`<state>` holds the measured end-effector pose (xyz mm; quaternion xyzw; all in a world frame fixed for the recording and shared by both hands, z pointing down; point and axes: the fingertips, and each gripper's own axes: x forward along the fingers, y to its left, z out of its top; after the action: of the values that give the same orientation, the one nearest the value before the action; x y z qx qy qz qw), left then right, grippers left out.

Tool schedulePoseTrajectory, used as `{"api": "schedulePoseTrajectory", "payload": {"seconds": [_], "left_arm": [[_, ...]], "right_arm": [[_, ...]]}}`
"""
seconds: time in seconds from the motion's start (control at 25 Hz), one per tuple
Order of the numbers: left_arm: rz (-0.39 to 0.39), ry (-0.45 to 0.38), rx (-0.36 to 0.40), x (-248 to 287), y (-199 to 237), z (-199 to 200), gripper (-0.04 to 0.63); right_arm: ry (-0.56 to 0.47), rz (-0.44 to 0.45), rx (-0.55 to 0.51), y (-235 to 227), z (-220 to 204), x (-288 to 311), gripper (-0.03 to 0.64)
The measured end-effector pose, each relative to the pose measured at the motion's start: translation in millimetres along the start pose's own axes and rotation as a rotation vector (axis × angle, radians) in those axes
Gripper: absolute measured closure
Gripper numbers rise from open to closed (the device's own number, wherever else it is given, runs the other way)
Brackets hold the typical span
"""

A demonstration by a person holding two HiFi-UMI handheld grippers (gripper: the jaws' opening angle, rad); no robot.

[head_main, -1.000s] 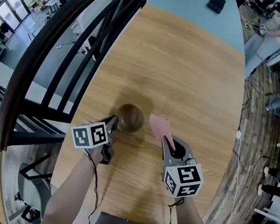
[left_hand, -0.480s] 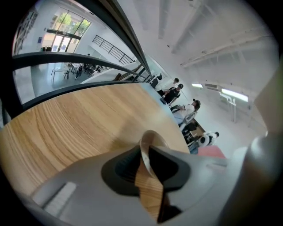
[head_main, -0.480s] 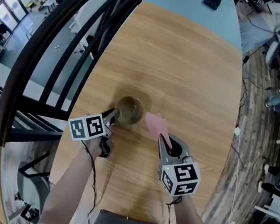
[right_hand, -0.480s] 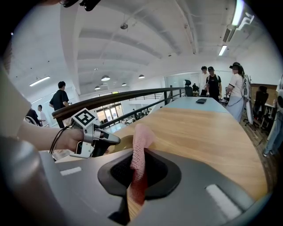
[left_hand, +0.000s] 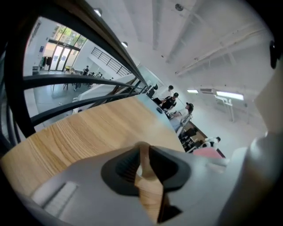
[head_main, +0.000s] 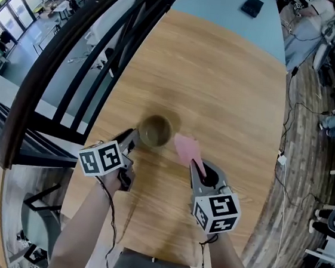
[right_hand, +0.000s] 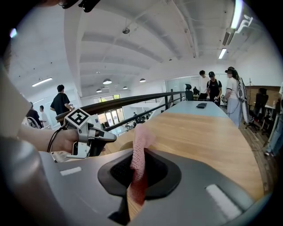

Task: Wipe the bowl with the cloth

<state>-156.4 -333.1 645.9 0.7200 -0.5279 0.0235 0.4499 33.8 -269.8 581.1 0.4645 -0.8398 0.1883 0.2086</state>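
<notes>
Head view looks steeply down on a long wooden table (head_main: 227,83) with a dark railing (head_main: 74,54) running along its nine o'clock side. The bowl (head_main: 155,130), a small, dull olive-brown one, stands upright on the wood near the person. The left gripper (head_main: 132,139) comes in from seven o'clock, its tips just beside the bowl's rim; whether they touch it cannot be told. The left gripper view shows its jaws part-way open, having just been opening, with the pads pressing on nothing and mostly table wood showing in the narrow gap. The right gripper (head_main: 196,164) reaches in from five o'clock with its jaws closed on the pink cloth (head_main: 186,148). In the right gripper view the knitted fabric is pinched between the pads and stands up out of them. In the head view the free end of the cloth fans out towards eleven o'clock, at four o'clock of the bowl and near it but apart from it. A small dark object (head_main: 252,6) lies well away at the table's far, twelve o'clock end.
</notes>
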Motion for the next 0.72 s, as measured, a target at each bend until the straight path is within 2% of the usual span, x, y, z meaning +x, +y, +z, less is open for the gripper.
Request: {"api": "schedulePoseTrajectory", "payload": {"seconds": [0.28,0.6,0.72], "left_arm": [[-0.013,-0.101,0.163,-52,-47,27,0.575],[-0.063,-0.243,0.342,-123,-113,54,0.589],[-0.053,-0.282,0.423,-147,-135,61,0.592]], "right_arm": [[-0.060,0.012,-0.033,20,32,-32,0.595],[-0.142,0.022,-0.059,48,70,-82,0.595],[-0.169,0.027,-0.067,57,80,-102,0.595]]}}
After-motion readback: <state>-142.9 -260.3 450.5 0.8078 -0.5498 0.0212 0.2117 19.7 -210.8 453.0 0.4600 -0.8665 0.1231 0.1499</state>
